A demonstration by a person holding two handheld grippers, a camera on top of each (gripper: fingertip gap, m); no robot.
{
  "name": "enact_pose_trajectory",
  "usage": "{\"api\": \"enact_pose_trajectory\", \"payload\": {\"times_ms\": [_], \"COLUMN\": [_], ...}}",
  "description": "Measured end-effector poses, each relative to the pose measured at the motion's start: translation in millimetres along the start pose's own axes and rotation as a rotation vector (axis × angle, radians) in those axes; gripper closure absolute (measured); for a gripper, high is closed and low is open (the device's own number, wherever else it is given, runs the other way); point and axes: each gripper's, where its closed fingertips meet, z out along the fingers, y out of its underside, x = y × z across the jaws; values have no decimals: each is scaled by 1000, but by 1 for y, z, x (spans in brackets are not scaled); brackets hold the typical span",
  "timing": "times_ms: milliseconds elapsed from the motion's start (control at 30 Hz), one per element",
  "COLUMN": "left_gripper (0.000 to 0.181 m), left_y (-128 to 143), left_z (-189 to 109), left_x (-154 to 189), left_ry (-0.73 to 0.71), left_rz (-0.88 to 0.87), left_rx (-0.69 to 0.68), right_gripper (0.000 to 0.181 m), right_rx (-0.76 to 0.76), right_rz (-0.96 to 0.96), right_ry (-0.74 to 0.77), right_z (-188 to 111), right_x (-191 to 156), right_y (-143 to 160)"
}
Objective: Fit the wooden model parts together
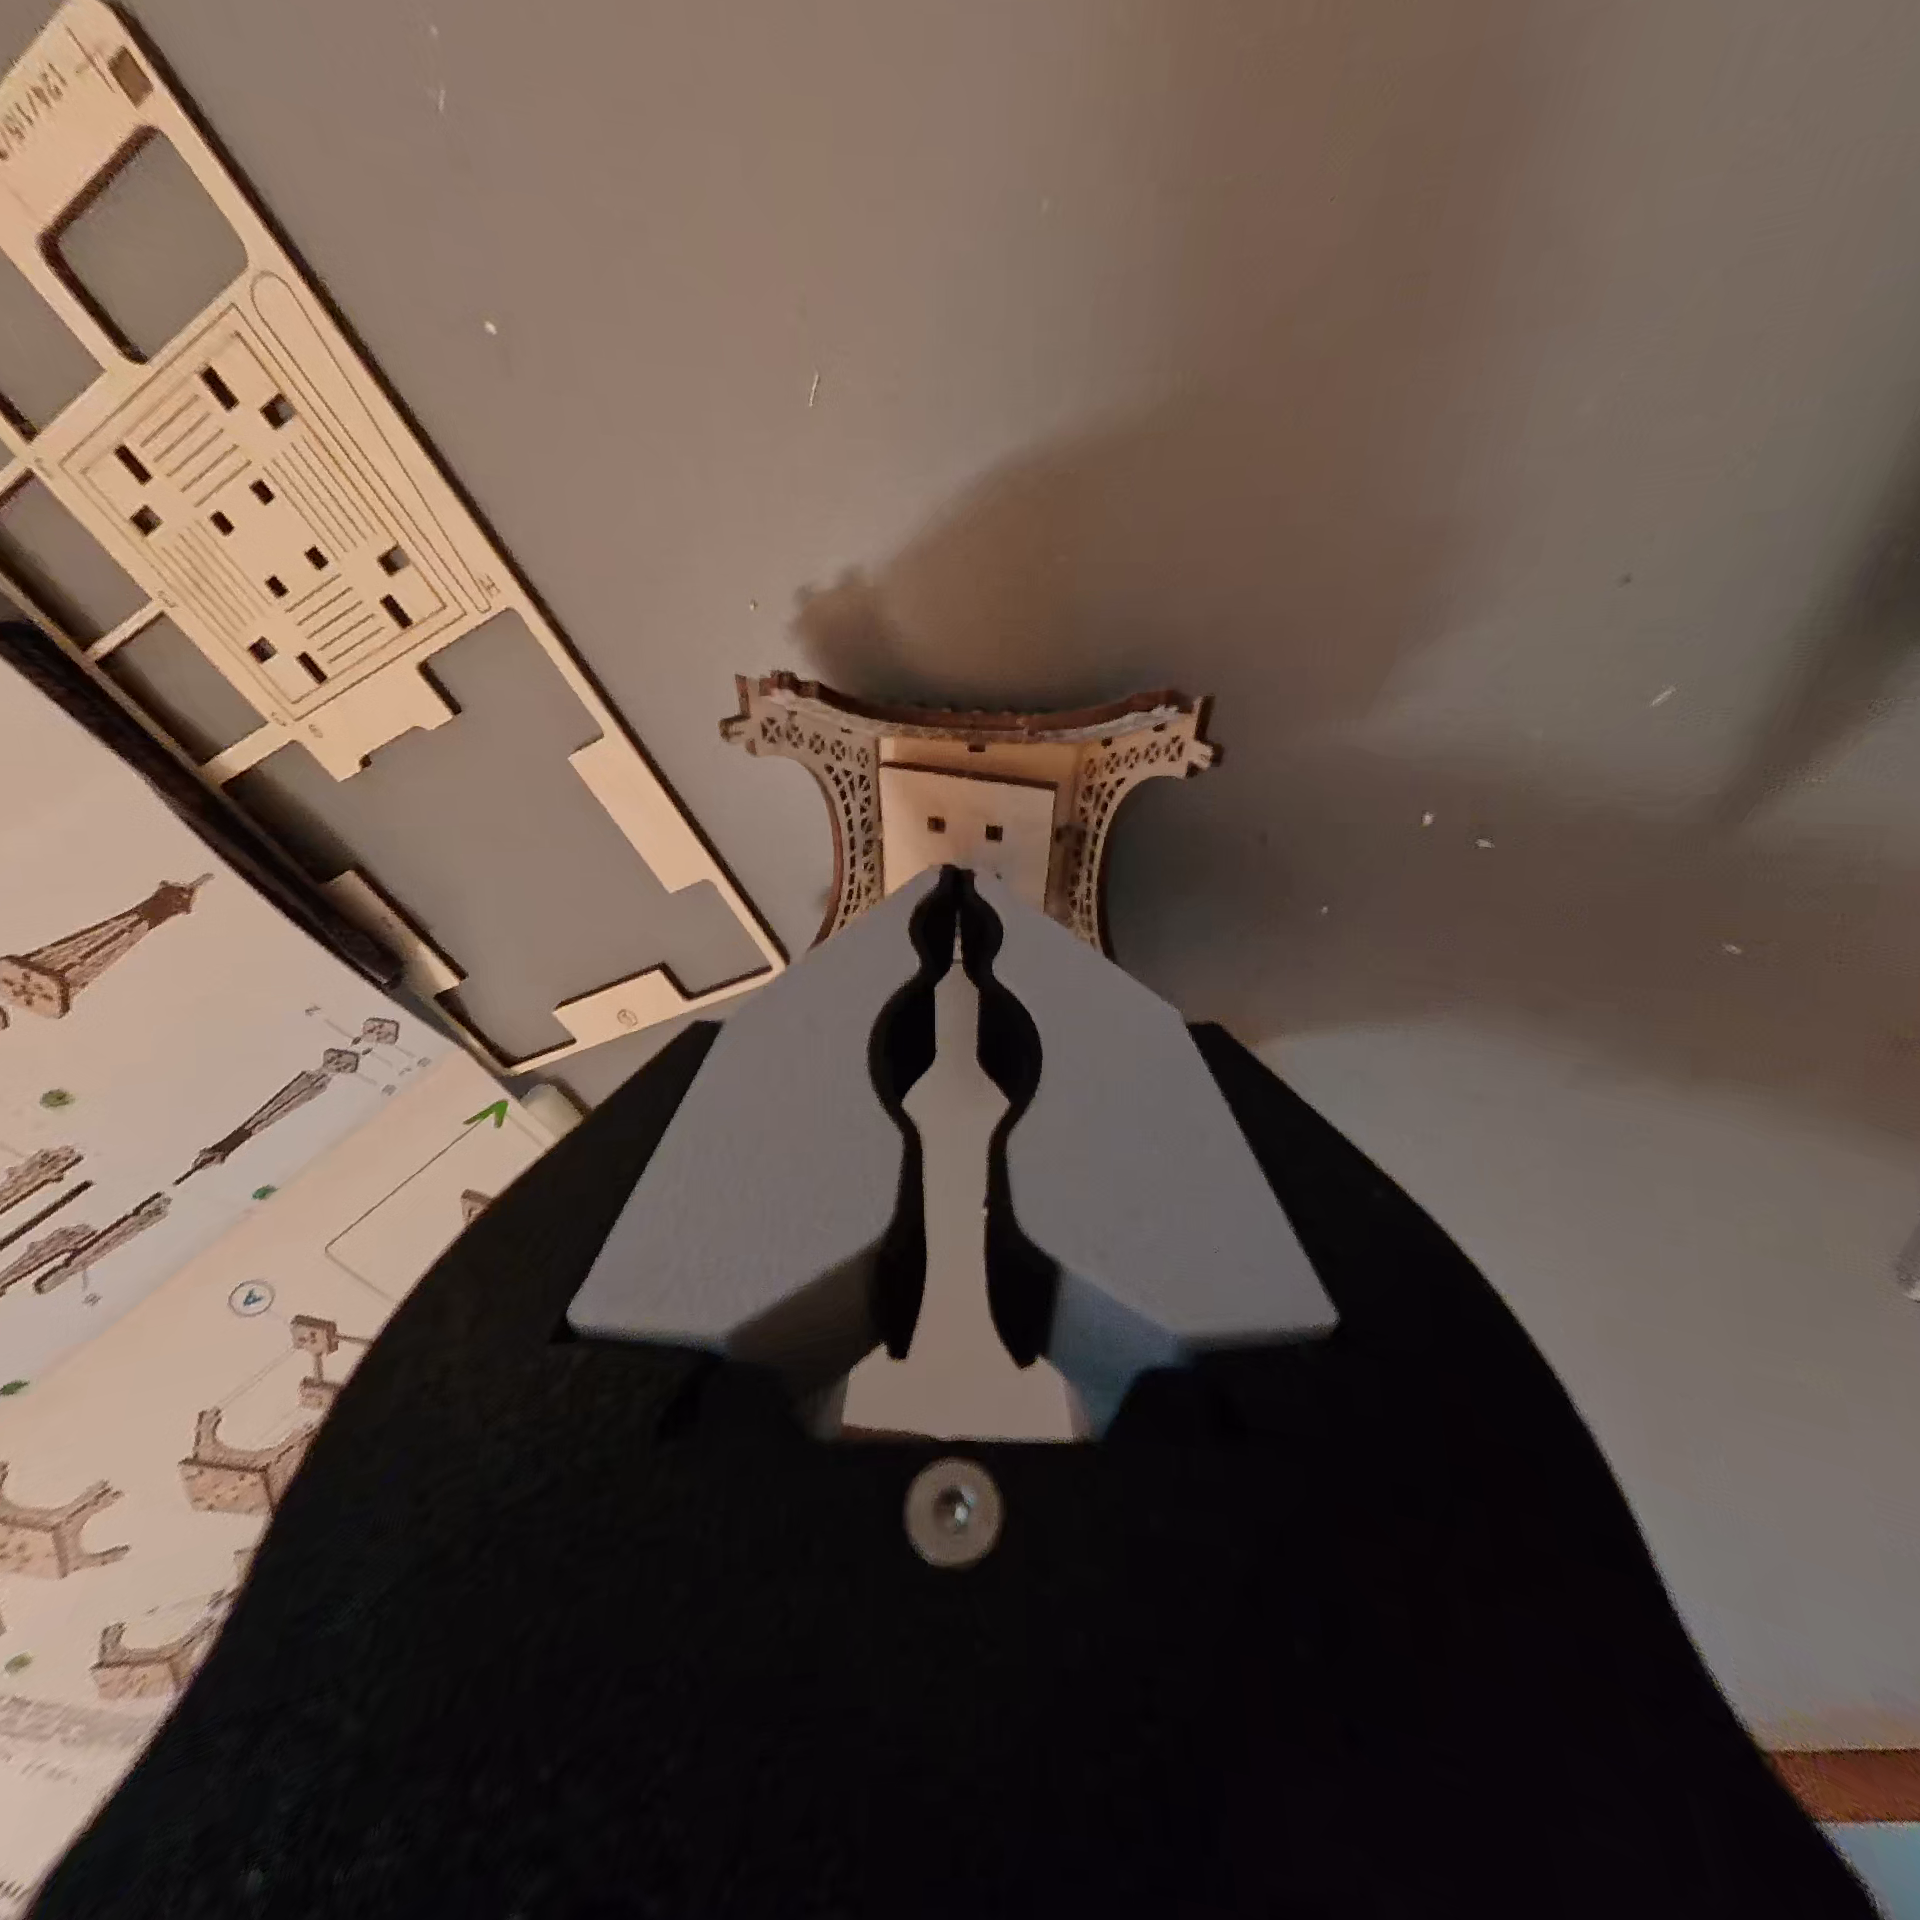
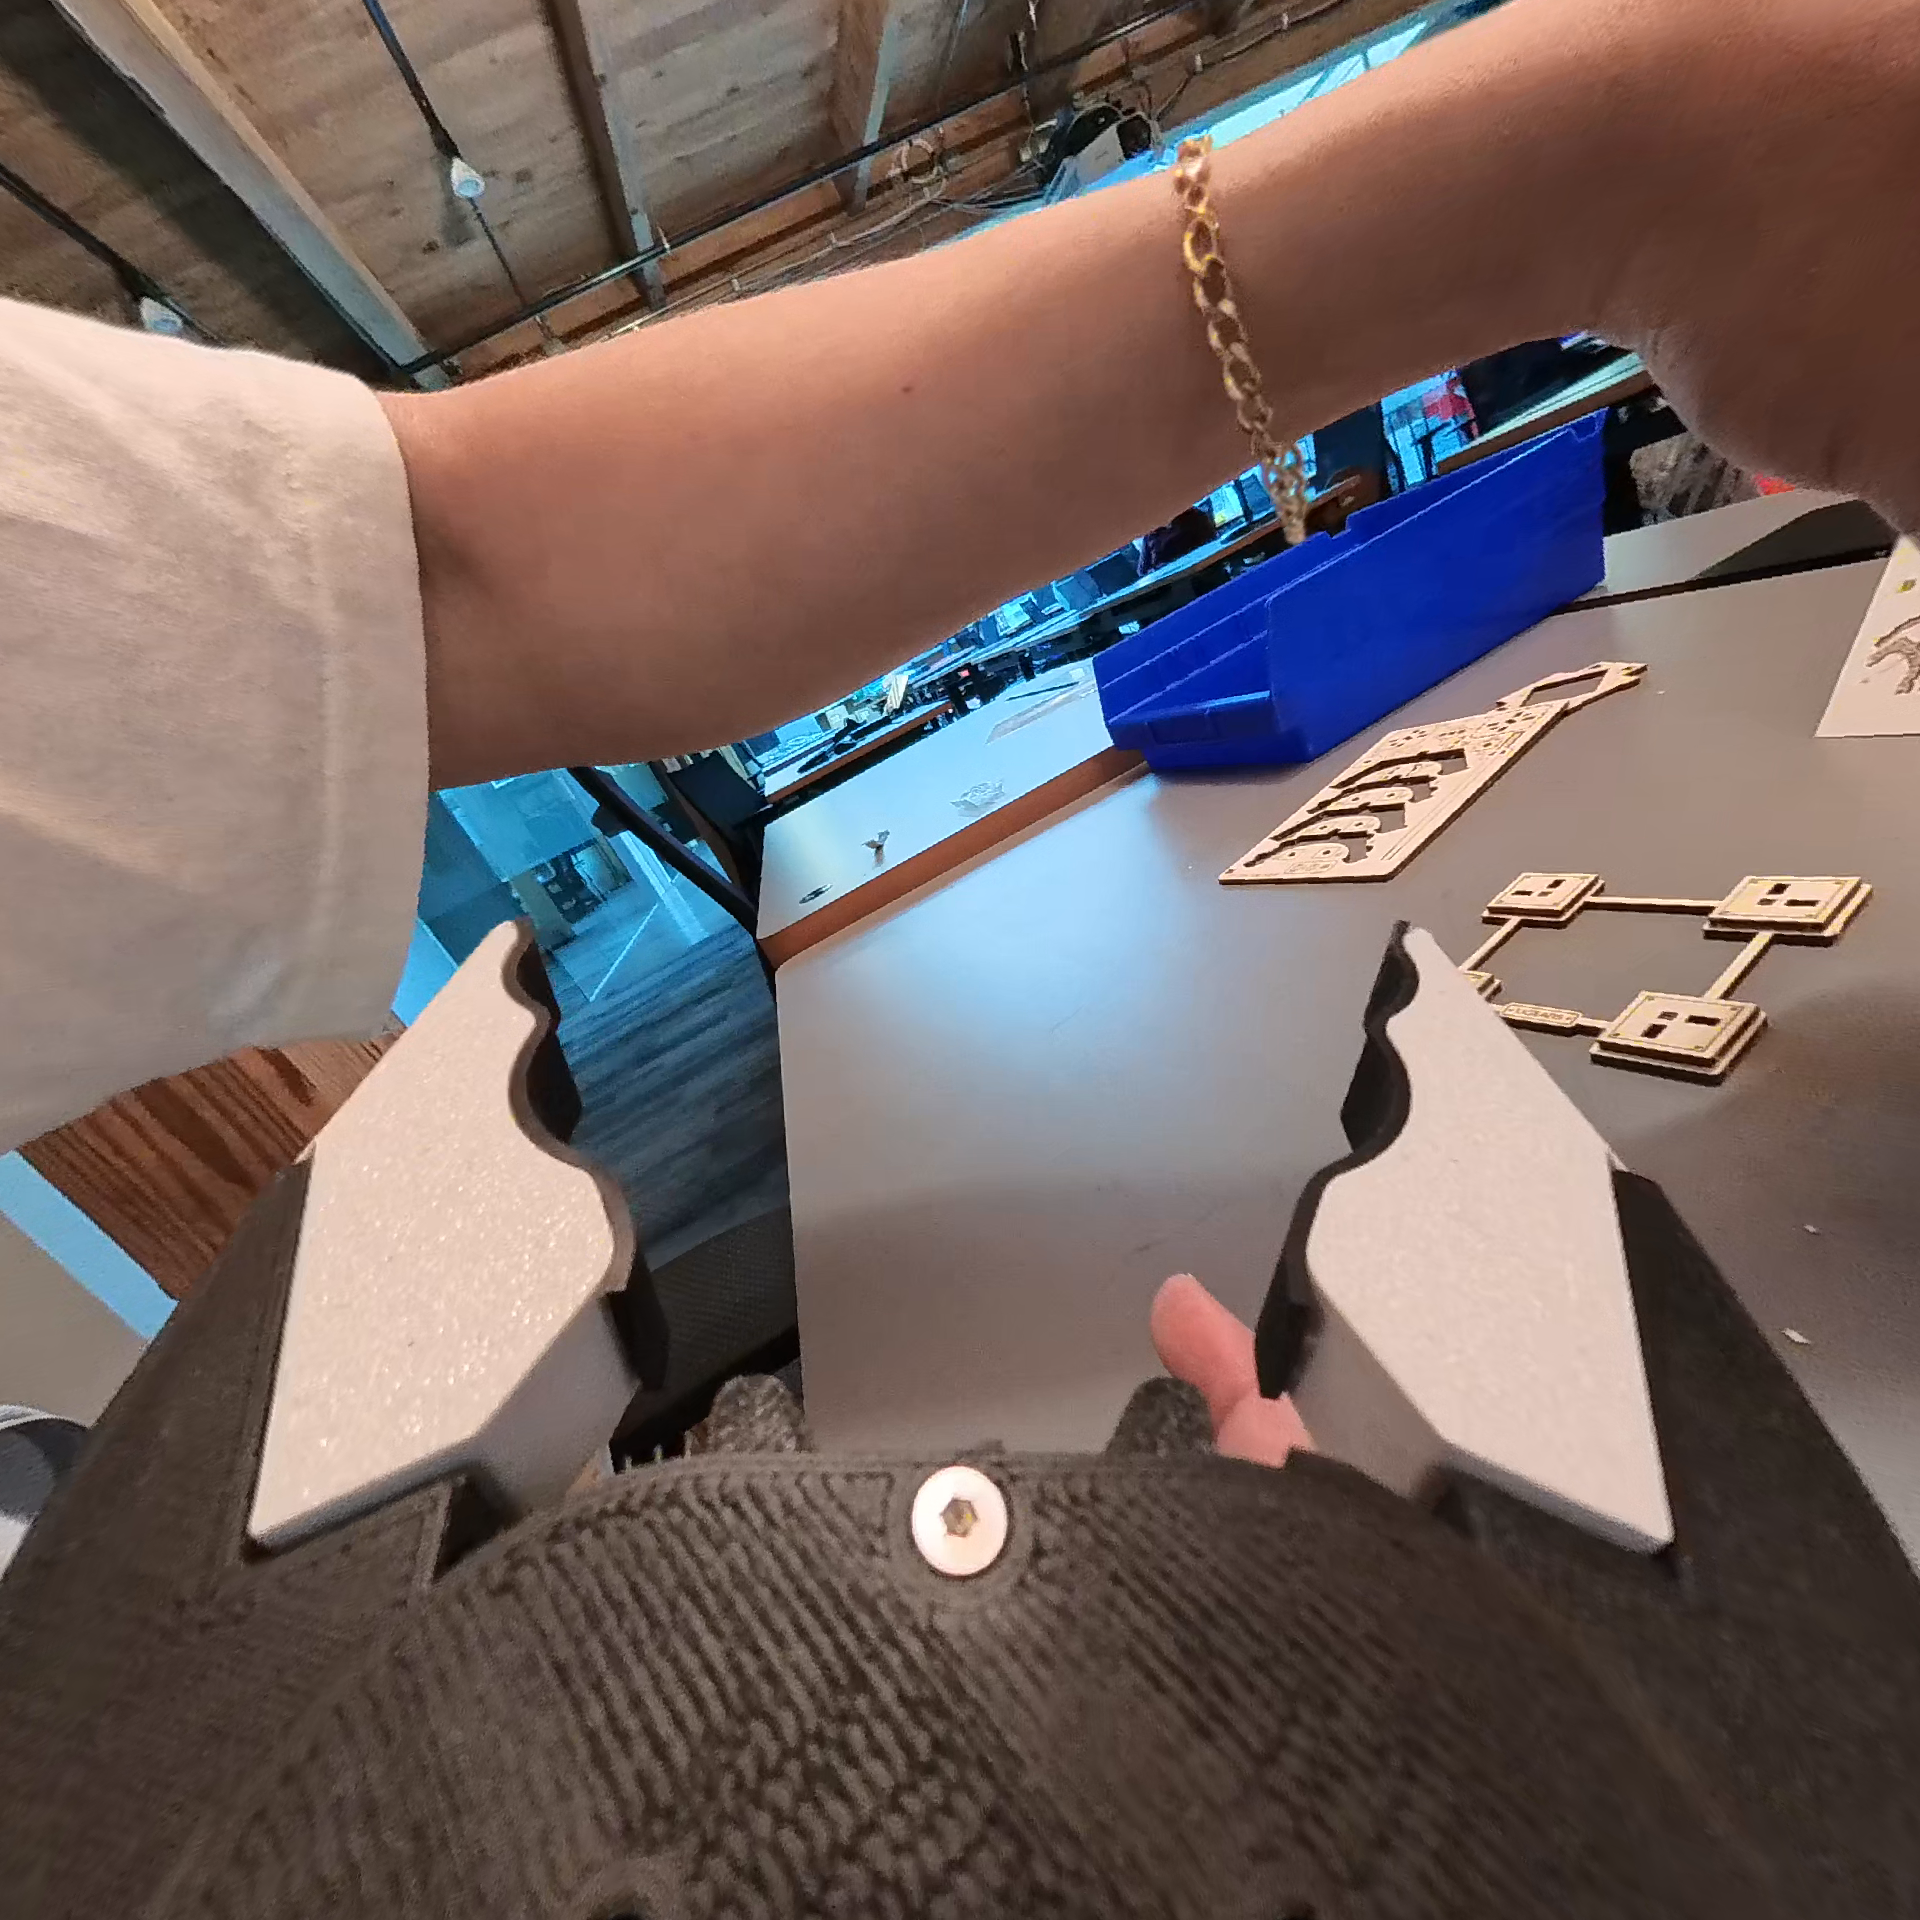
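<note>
In the left wrist view a wooden lattice tower base (image 1: pixel 971 790) stands on the grey table (image 1: pixel 1351 416). My left gripper (image 1: pixel 954 883) is shut, its tips right at the base's near edge over its square platform; I cannot tell whether they pinch the wood. In the right wrist view my right gripper (image 2: pixel 956 956) is wide open and empty, held above the table's near edge. Ahead and to its right lie a wooden part sheet (image 2: pixel 1423 779) and a wooden frame of square slotted pads (image 2: pixel 1673 966).
A punched-out wooden sheet (image 1: pixel 312 582) and a paper instruction sheet (image 1: pixel 156 1247) lie left of the base. A blue bin (image 2: pixel 1371 634) stands at the table's far side. A person's forearm (image 2: pixel 831 499) with a gold bracelet crosses above the right gripper.
</note>
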Motion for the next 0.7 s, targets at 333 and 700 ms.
{"api": "enact_pose_trajectory", "payload": {"times_ms": [333, 700], "left_gripper": [181, 181], "left_y": [-2, -3], "left_z": [2, 2], "left_x": [3, 4], "left_ry": [23, 4], "left_rz": [15, 5], "left_rx": [-33, -152], "right_gripper": [31, 34], "right_rx": [-5, 14], "right_rz": [5, -61], "right_ry": [-3, -10], "right_z": [1, -2], "right_x": [0, -4], "right_y": [1, -3]}}
